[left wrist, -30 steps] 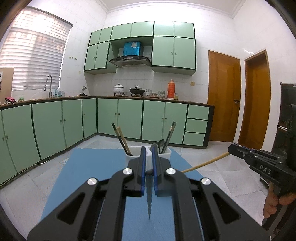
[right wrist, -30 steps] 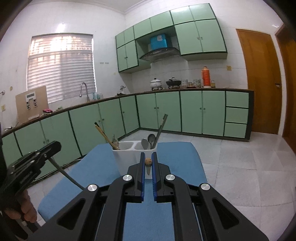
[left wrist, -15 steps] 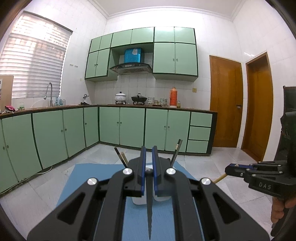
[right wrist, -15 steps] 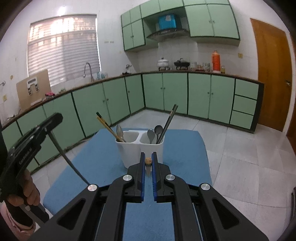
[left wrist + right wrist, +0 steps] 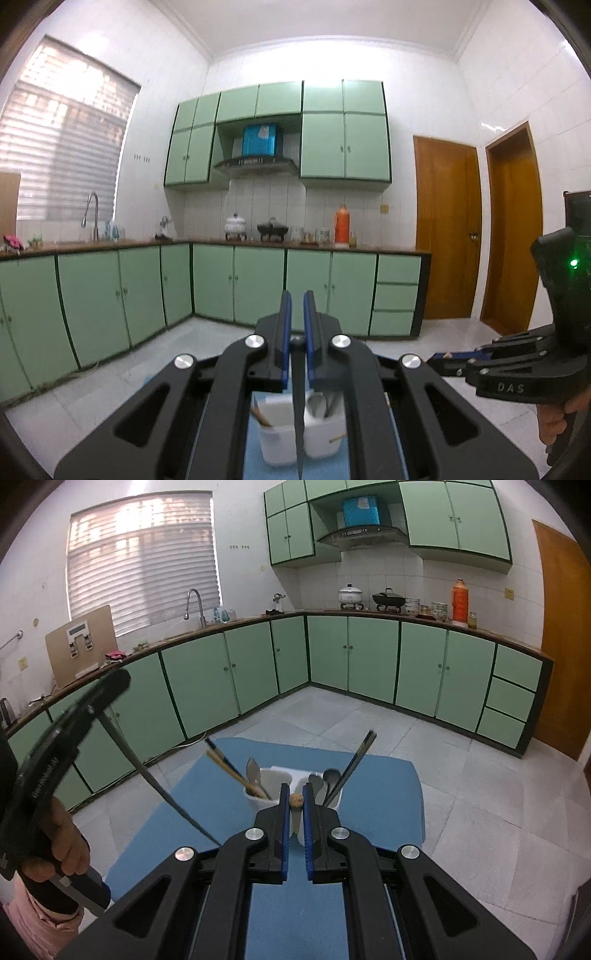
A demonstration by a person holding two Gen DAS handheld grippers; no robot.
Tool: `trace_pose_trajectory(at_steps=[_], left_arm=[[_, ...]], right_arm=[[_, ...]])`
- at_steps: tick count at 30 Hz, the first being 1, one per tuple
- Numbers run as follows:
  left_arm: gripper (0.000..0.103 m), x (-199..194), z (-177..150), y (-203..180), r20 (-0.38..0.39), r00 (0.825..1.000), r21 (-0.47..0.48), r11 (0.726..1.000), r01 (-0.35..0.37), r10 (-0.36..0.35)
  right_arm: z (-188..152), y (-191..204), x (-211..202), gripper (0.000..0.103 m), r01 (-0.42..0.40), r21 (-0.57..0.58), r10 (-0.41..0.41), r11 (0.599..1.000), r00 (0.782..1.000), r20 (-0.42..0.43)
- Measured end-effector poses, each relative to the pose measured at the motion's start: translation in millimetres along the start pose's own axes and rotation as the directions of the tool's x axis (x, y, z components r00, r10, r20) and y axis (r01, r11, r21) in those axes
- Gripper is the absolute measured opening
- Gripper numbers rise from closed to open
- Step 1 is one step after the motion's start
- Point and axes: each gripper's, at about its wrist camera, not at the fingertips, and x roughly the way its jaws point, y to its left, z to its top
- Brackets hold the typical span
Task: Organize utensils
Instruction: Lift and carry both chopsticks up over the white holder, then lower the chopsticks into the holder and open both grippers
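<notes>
The white caddy (image 5: 295, 794) stands on a blue mat (image 5: 384, 786) on the table, with two compartments side by side. In the right wrist view its left compartment holds brown chopsticks (image 5: 231, 768) leaning out to the left and a spoon (image 5: 253, 770); its right compartment holds two spoons (image 5: 325, 781) and a dark pair of chopsticks (image 5: 354, 764) leaning to the right. From the left wrist view the caddy (image 5: 280, 439) lies low in the frame, mostly hidden behind the gripper's frame.

The right gripper (image 5: 296, 801) sits just in front of the caddy and above the mat, its jaws closed on a thin wooden stick whose rounded end (image 5: 296, 799) shows between the blue pads (image 5: 284, 827). The left gripper (image 5: 297, 332) points level at the kitchen, jaws clamped on a knife (image 5: 298, 406) whose dark blade hangs down across the caddy. In the right wrist view that same knife (image 5: 162, 794) slants down toward the mat, left of the caddy, with a hand (image 5: 62, 845) on the left gripper's handle.

The right gripper's black body (image 5: 517, 369) fills the right edge of the left wrist view, fingers (image 5: 554, 424) curled under it.

Beyond are pale floor tiles (image 5: 480, 775), green cabinets (image 5: 369, 657), a counter with pots (image 5: 351, 594), an orange flask (image 5: 460, 603), a tap (image 5: 194, 605), a blinded window (image 5: 144, 557) and wooden doors (image 5: 447, 229)
</notes>
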Motion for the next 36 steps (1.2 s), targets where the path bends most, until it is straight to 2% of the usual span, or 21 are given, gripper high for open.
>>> trace_pose_trajectory(at_steps=[8, 11, 15, 18, 22, 26, 31, 36], left_arm=[[0.006, 47.5, 31.3, -2.4, 0.053, 0.998, -0.005, 1.0, -0.018, 0.018], [0.006, 68.0, 33.1, -0.1, 0.053, 0.998, -0.011, 1.0, -0.025, 0.026], [0.006, 88.4, 30.6, 5.4, 0.036, 0.999, -0.014, 1.0, -0.025, 0.026], [0.006, 98.1, 25.8, 7.9, 0.022, 1.0, -0.021, 1.0, -0.022, 0.022], [0.006, 113.6, 19.9, 7.7, 0.005, 1.0, -0.023, 0.999, -0.023, 0.023], [0.006, 122.2, 8.8, 9.8, -0.012, 1.0, -0.027, 0.999, -0.025, 0.024], [0.006, 139.8, -7.5, 14.7, -0.057, 0.998, -0.021, 0.999, -0.038, 0.036], [0.006, 155.4, -30.2, 21.4, -0.118, 0.992, -0.022, 0.999, -0.045, 0.042]], right_arm=[[46.0, -3.6, 22.6, 0.007, 0.004, -0.022, -0.005, 1.0, 0.999, -0.046], [56.0, -8.4, 29.3, 0.007, -0.015, -0.019, 0.014, 1.0, 0.998, -0.054], [64.5, -19.5, 22.2, 0.007, -0.08, 0.007, 0.081, 0.997, 0.995, -0.051], [73.7, -26.3, 17.9, 0.007, -0.07, 0.008, 0.07, 0.998, 0.997, -0.038], [82.9, -29.4, 31.6, 0.007, -0.042, 0.005, 0.042, 0.999, 0.998, -0.038], [80.0, -28.8, 60.8, 0.007, -0.031, -0.002, 0.031, 1.0, 0.996, -0.081], [59.0, -35.6, 100.5, 0.007, -0.035, 0.022, 0.038, 0.999, 0.989, -0.14], [44.0, -42.9, 121.6, 0.007, -0.027, 0.032, 0.032, 0.999, 0.987, -0.155]])
